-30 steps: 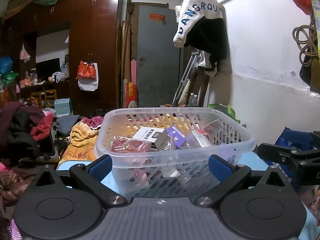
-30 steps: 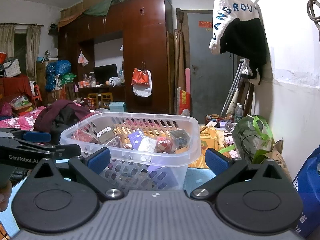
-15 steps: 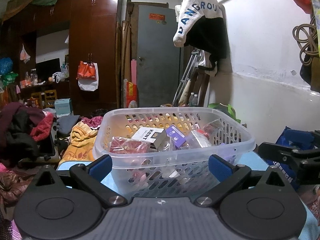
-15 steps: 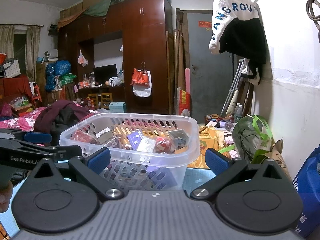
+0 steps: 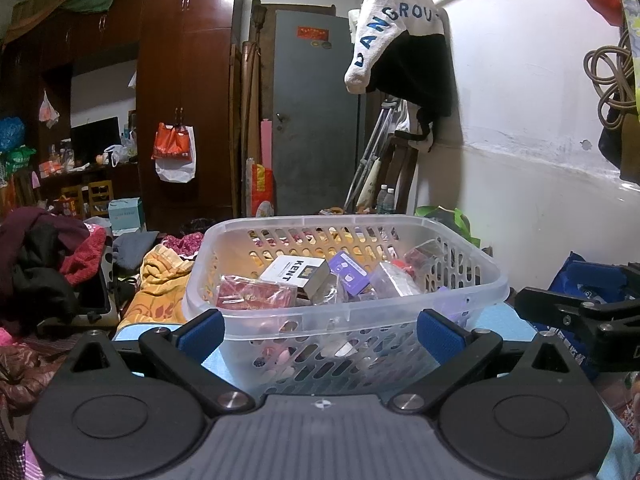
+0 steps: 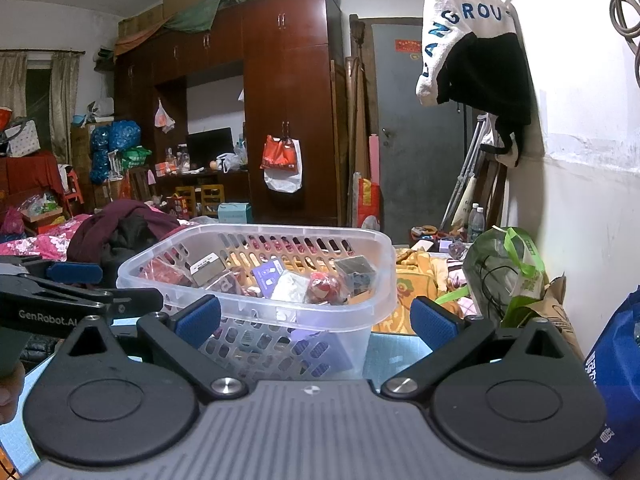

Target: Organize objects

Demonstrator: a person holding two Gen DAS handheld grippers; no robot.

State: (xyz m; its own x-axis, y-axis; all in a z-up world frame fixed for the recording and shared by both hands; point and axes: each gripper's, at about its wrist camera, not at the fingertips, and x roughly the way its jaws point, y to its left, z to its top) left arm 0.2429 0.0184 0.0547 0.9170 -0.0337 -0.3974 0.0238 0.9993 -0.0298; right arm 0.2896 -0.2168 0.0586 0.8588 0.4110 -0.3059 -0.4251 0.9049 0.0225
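Room: cluttered; dark wood wardrobe (image 5: 188, 92) far left-centre, grey door (image 5: 316, 120) far centre, white wall (image 5: 532, 128) along right side w/ a white-and-black garment (image 5: 400, 40) hung on it.
Table: light blue top (image 6: 400, 354), bare strip showing near-right of the basket in right view; in left view only slivers show either side of the basket.
Basket: clear perforated plastic basket (image 5: 344, 312) sits on the table, centre of both views; rim (image 6: 380, 296) rounded, near-right corner just beyond the right tool's fingertips.
Contents: packed w/ small items: white KENT box (image 5: 294, 272), red packet (image 5: 256, 294) near-left, purple card (image 5: 348, 272) mid, clear-wrapped pieces to the right. All inside, below or about at rim level.
Left gripper (image 5: 320, 330): jaws spread wide, holding nothing; blue pads (image 5: 200, 330) flank the basket's near wall, not touching as far as can be seen.
Right gripper (image 6: 316, 318): jaws wide too, empty; left pad overlaps the basket's near wall in view, contact can't tell; right pad over bare table.
Room to move: open table right of basket; far side drops to floor clutter – yellow blanket (image 5: 160, 280), clothes pile (image 5: 40, 252) left, green bag (image 6: 508, 276) right.
Other tool: each one's tip shows at the edge of the other's view, well apart.
Vs 1 s ago: no real change; basket, items, both tools in same spots, jaws same spread.
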